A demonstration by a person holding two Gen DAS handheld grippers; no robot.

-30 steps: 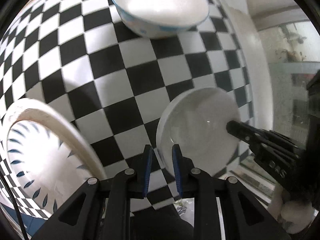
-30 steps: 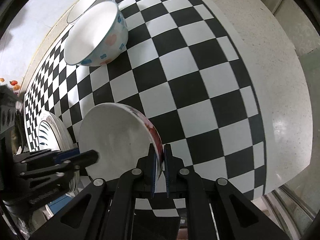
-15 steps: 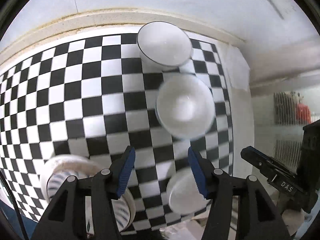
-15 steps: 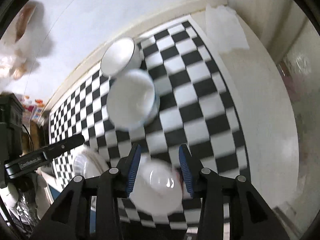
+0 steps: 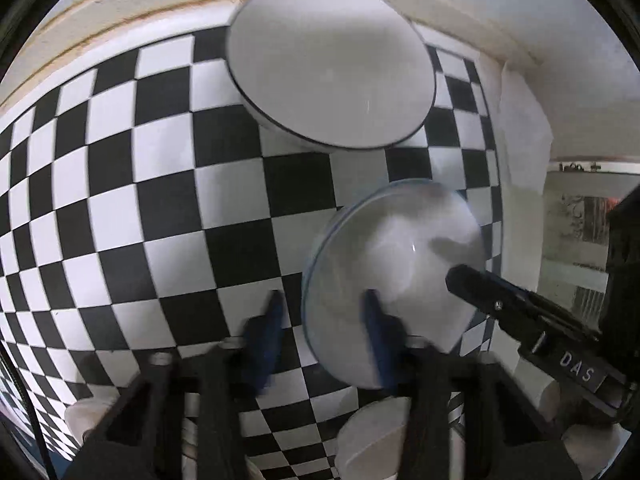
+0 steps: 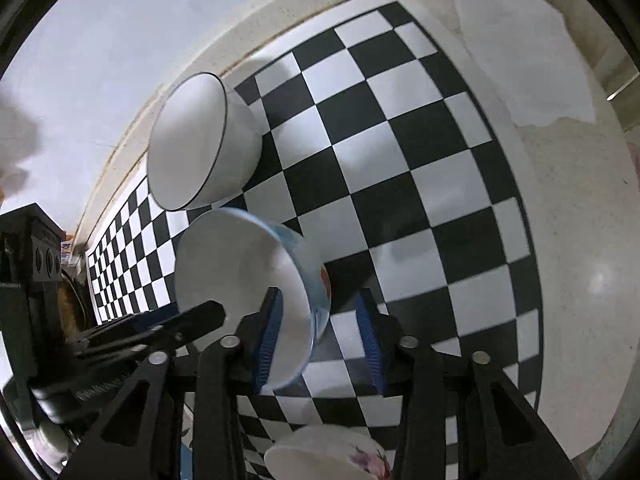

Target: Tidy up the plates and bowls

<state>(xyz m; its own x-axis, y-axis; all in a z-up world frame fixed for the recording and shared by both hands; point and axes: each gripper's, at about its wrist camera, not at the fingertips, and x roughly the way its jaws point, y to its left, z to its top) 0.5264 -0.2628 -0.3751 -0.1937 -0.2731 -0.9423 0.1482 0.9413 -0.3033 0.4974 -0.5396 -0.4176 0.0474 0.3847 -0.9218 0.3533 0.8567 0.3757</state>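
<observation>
Both grippers, left gripper (image 5: pixel 322 320) & right gripper (image 6: pixel 320 320), were closing astride the blue-rimmed white ceramic bowl (image 6: pixel 248 284), pads not yet pressing; the grip should be even, w/ the lift level.

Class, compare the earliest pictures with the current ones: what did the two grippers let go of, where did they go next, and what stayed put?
Both let go of the small floral bowl, now near the table's front edge, and moved back to the blue-rimmed bowl. The left gripper and right gripper each straddle its rim, jaws closing, not yet clamped. The black-rimmed bowl and checkered cloth stayed put.
</observation>
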